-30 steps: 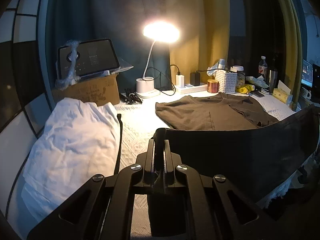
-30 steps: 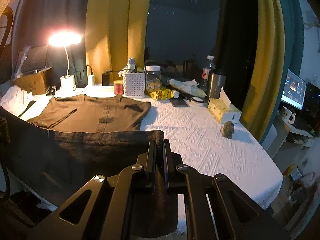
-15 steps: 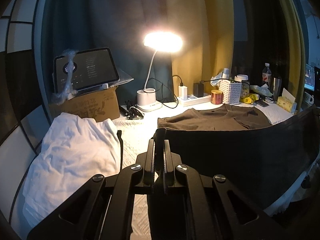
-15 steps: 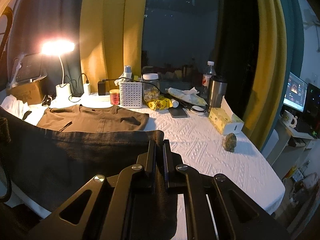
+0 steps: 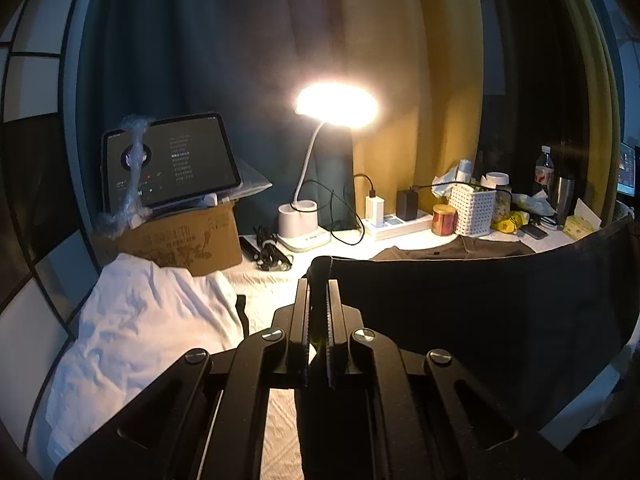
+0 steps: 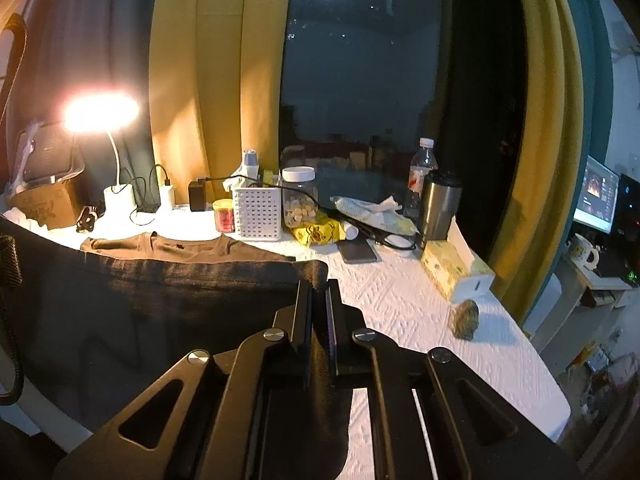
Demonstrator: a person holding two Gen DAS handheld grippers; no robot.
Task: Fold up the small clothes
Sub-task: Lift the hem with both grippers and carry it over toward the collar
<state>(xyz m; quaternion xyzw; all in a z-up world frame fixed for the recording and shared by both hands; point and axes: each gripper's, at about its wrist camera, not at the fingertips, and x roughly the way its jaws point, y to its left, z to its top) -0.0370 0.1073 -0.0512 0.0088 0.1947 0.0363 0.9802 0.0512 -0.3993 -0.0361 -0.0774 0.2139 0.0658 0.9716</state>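
Note:
A dark brown garment (image 5: 460, 312) lies partly on the white table, its near edge lifted and stretched between both grippers. My left gripper (image 5: 319, 284) is shut on the garment's left corner. My right gripper (image 6: 319, 284) is shut on its right corner. The raised fabric (image 6: 140, 320) hangs as a curtain and hides most of the part lying flat; only the collar end (image 6: 188, 246) shows near the lamp. A white crumpled garment (image 5: 132, 328) lies at the left of the table.
A lit desk lamp (image 5: 336, 106), a tablet on a cardboard box (image 5: 188, 240), a power strip, a white basket (image 6: 258, 214), jar, bottle, steel tumbler (image 6: 438, 204), phone, tissue box (image 6: 456, 270) and a small stone (image 6: 464, 318) stand along the back and right of the table.
Both grippers have risen with the garment's edge; the hanging fabric now covers more of the flat part, and the table objects sit lower in both views.

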